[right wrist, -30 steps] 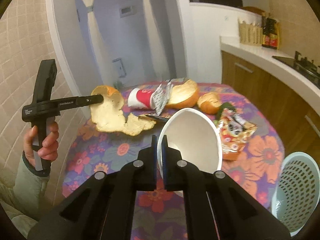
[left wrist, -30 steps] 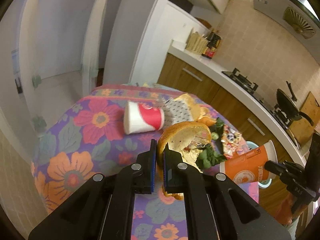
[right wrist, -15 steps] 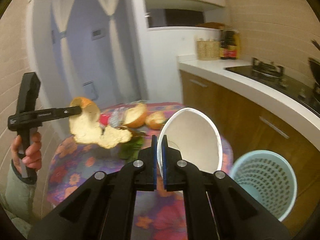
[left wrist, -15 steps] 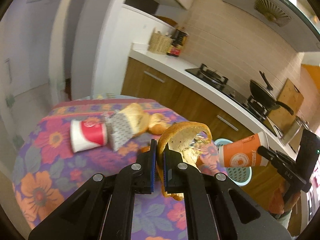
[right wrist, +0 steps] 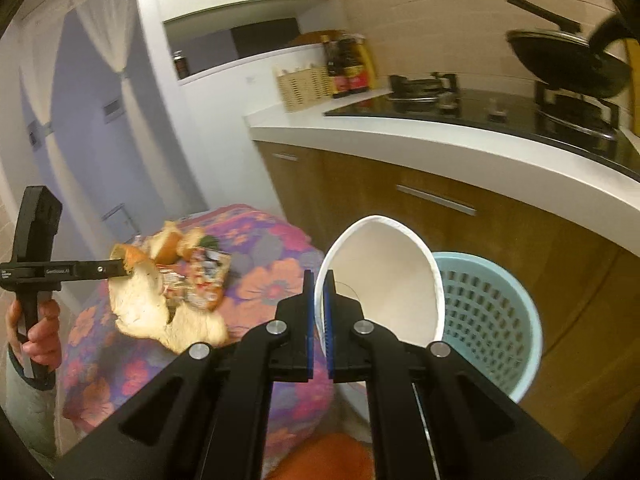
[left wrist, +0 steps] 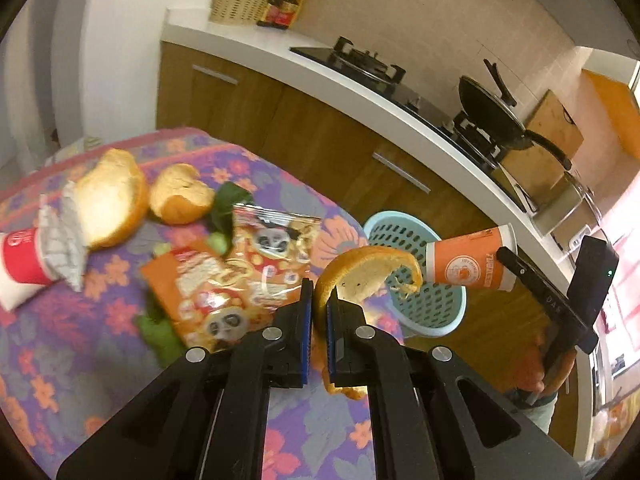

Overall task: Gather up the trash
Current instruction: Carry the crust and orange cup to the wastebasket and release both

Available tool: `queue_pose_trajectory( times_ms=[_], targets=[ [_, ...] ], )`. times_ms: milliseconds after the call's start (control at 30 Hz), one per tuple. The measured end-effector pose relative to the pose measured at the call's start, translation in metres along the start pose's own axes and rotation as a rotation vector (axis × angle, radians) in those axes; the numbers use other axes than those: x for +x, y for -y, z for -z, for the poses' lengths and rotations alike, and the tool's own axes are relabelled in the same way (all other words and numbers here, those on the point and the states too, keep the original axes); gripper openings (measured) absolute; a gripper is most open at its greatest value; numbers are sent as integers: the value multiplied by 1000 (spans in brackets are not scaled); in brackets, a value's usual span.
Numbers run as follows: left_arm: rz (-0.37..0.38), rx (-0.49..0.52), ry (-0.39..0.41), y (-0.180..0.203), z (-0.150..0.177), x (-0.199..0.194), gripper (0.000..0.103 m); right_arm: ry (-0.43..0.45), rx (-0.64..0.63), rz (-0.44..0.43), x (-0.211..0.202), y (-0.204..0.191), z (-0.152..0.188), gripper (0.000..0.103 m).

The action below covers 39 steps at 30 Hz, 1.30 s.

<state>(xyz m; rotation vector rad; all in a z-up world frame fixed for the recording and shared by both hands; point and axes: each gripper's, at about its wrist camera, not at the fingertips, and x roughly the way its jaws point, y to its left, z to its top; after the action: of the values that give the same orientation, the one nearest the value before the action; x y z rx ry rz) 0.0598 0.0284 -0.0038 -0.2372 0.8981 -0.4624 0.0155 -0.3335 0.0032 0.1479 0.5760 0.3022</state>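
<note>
My left gripper (left wrist: pixel 318 300) is shut on a large pomelo peel (left wrist: pixel 368 272) and holds it in the air beyond the table's edge, near the light blue trash basket (left wrist: pixel 416 308). My right gripper (right wrist: pixel 319 304) is shut on the rim of an orange paper cup (right wrist: pixel 384 276), white inside, tilted beside the basket (right wrist: pixel 488 320). The cup (left wrist: pixel 468 264) and the right gripper (left wrist: pixel 500 254) show in the left wrist view above the basket. The peel (right wrist: pixel 160 304) and the left gripper (right wrist: pixel 116 268) show in the right wrist view.
The flowered table (left wrist: pixel 80 328) holds a red paper cup (left wrist: pixel 22 264), a foil wrapper (left wrist: pixel 64 240), two peel pieces (left wrist: pixel 112 204), green leaves (left wrist: pixel 228 204) and panda snack bags (left wrist: pixel 240 272). A kitchen counter (left wrist: pixel 360 92) with a stove and pan (left wrist: pixel 492 116) runs behind the basket.
Both grippers have swung right, away from the table's middle towards the basket, still holding the peel and the cup. The basket is now closer in both views.
</note>
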Motion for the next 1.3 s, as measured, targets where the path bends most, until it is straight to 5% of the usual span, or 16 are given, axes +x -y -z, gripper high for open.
queue_pose_trajectory(
  times_ms=[400, 500, 567, 767, 867, 933, 1100, 1300],
  targets=[
    [-36, 181, -68, 89, -43, 82, 4, -196, 189, 116, 73, 81, 33, 4],
    [-33, 213, -93, 111, -50, 109, 4, -263, 207, 125, 88, 94, 45, 18],
    [-30, 231, -109, 125, -53, 126, 4, -280, 228, 124, 90, 102, 54, 43],
    [-14, 263, -147, 150, -53, 167, 5, -280, 285, 120, 75, 122, 68, 46],
    [8, 288, -173, 162, -46, 192, 18, -260, 319, 126, 60, 132, 72, 46],
    [-15, 311, -171, 166, -40, 201, 49, -249, 322, 127, 54, 134, 72, 46],
    [-9, 349, -138, 164, -24, 193, 49, -226, 299, 125, 41, 125, 69, 46],
    [15, 341, -37, 152, -13, 135, 54, -162, 227, 75, 28, 89, 44, 46]
  ],
)
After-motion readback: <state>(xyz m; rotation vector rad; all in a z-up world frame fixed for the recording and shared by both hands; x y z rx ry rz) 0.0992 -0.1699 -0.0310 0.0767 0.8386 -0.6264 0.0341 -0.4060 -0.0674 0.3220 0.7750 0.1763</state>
